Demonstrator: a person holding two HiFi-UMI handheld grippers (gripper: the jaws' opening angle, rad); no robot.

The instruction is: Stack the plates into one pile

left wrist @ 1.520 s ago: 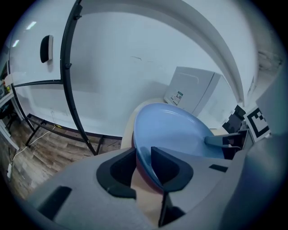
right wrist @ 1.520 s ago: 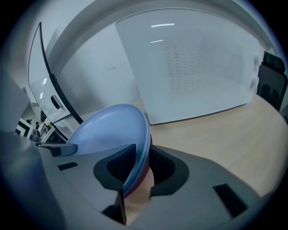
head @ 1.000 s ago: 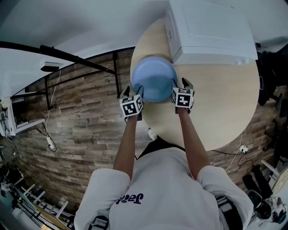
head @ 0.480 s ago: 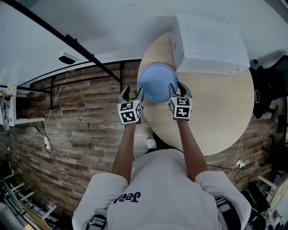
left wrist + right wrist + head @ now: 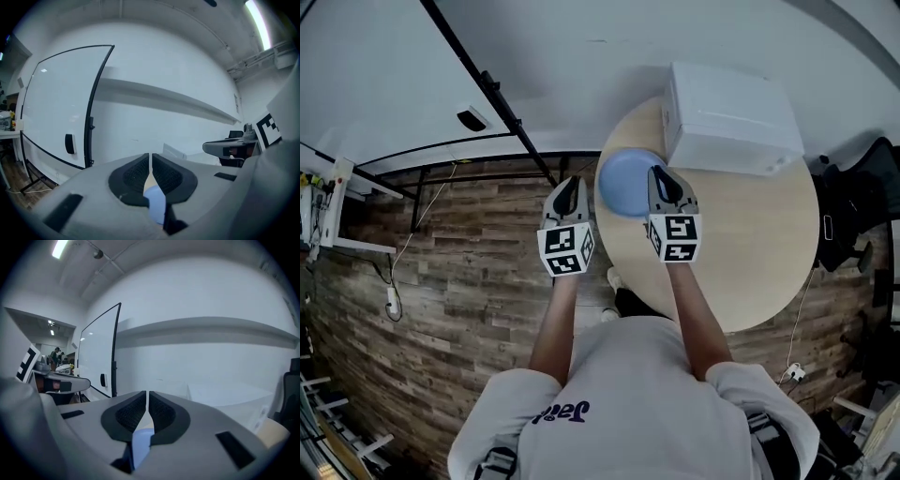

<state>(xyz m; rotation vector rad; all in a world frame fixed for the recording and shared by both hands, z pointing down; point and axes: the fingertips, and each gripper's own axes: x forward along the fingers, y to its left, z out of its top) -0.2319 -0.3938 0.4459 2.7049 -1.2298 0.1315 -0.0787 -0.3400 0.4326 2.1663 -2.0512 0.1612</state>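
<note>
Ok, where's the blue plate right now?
In the head view the blue plate sits on the round table, near its far left edge, just left of the white box.

Blue plate (image 5: 626,183): smooth, matt, plastic by the look, no glare.
Table (image 5: 750,253): pale wood-grain top, smooth, low sheen.
White box (image 5: 731,117): smooth, matt, looks plastic.
Floor (image 5: 459,281): brown wood-look planks, streaked grain, matt.
Shirt (image 5: 647,403): white cloth, soft, creased.
Whiteboard (image 5: 56,108): glossy white face — dark frame.
</note>
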